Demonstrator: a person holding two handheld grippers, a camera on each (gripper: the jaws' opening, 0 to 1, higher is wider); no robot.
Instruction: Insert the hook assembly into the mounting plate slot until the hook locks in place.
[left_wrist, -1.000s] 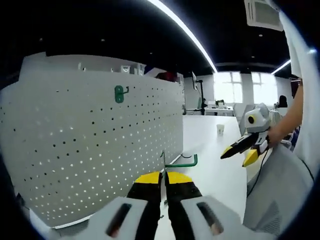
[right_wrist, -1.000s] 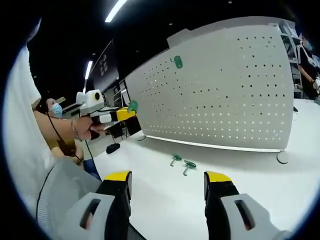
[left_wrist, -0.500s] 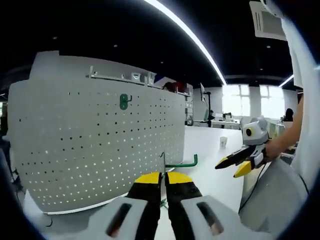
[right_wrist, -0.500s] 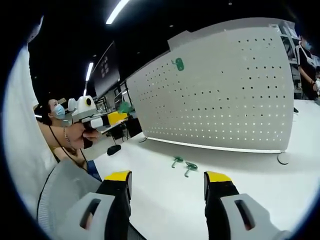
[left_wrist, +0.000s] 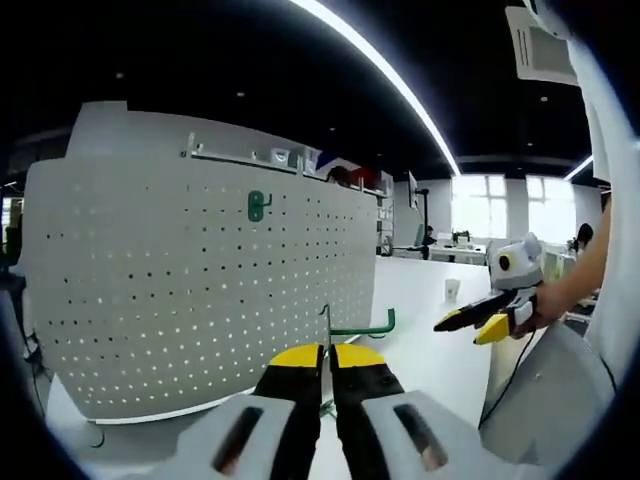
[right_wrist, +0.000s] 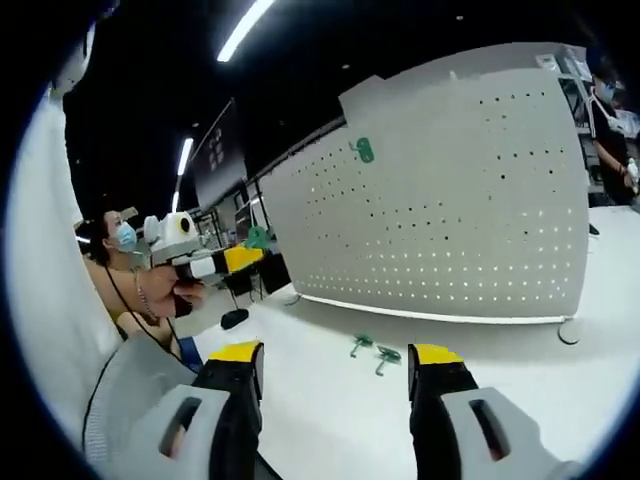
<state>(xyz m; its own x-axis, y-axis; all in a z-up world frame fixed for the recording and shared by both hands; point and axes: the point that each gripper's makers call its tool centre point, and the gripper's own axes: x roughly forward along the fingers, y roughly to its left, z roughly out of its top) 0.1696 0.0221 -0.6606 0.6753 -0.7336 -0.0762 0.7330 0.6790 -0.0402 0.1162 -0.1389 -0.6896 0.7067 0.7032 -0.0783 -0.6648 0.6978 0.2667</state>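
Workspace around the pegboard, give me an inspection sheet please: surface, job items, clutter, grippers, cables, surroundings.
Surface: white table.
Job's things: white pegboard upright on the table; one green hook already mounted high on it; a second green hook held in the left gripper; two spare hooks lying in front of the board.
Clutter: paper cup at the far end.
Grippers: left shut on its hook; right gripper open, empty.
Cables: one trailing under the right gripper.
Surroundings: office, ceiling strip lights, windows, people nearby.
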